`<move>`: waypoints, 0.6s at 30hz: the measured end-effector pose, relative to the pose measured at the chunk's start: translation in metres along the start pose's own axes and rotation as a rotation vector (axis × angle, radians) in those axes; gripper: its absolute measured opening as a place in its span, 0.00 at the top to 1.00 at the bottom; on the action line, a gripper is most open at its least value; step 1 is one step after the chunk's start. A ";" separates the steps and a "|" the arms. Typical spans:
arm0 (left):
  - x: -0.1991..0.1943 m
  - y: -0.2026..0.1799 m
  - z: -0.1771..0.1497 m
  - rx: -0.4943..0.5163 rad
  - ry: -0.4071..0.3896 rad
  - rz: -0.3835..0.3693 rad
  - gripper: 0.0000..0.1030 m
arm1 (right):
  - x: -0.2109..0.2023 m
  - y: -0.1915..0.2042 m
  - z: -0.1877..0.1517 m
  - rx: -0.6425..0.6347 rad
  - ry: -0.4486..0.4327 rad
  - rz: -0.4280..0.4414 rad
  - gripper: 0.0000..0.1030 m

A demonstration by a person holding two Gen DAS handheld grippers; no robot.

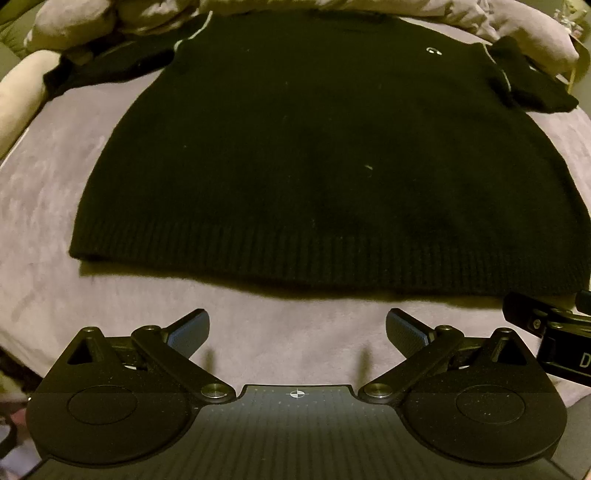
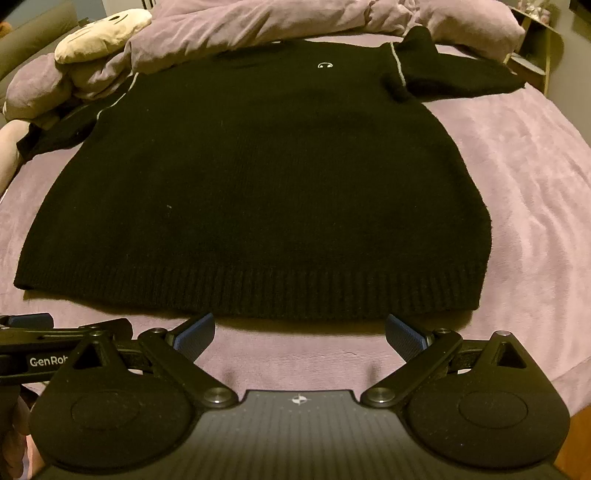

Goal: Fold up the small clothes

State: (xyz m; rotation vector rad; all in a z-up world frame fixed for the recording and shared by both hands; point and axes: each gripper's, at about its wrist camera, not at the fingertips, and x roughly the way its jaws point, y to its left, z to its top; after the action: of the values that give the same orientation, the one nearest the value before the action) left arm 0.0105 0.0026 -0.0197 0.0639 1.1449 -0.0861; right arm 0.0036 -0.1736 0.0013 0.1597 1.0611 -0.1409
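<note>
Black ribbed-hem sweater [image 2: 258,177] with white piping, lilac blanket [image 2: 517,184], blue claw pads [image 2: 404,334]

Black left tongs [image 1: 297,328] and right tongs [image 2: 300,332], blue ribbed pads [image 2: 195,338], round silver pivot screws, white "GenRob" lettering

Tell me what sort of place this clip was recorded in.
Most likely a bedroom, on a bed. The black sweater lies flat on a soft purple blanket, with a bunched purple duvet and a plush toy behind it. Both grippers, left and right, are open.
</note>
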 end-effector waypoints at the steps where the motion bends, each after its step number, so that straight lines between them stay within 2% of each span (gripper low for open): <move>1: 0.000 0.000 0.000 -0.001 0.001 0.000 0.00 | 0.000 0.000 0.000 0.001 0.001 0.001 0.04; 12: 0.005 -0.002 -0.001 -0.002 0.007 -0.004 0.00 | 0.008 -0.004 -0.001 0.004 0.014 0.027 0.04; 16: 0.006 0.003 0.000 -0.025 0.012 -0.008 0.00 | 0.010 -0.010 -0.001 0.019 -0.005 0.067 0.04; 18: 0.003 0.003 0.002 -0.033 -0.014 0.017 0.00 | 0.012 -0.016 0.000 0.037 -0.017 0.107 0.04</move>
State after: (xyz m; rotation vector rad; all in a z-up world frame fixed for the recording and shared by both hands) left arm 0.0140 0.0056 -0.0216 0.0436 1.1310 -0.0522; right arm 0.0061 -0.1899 -0.0105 0.2482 1.0313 -0.0649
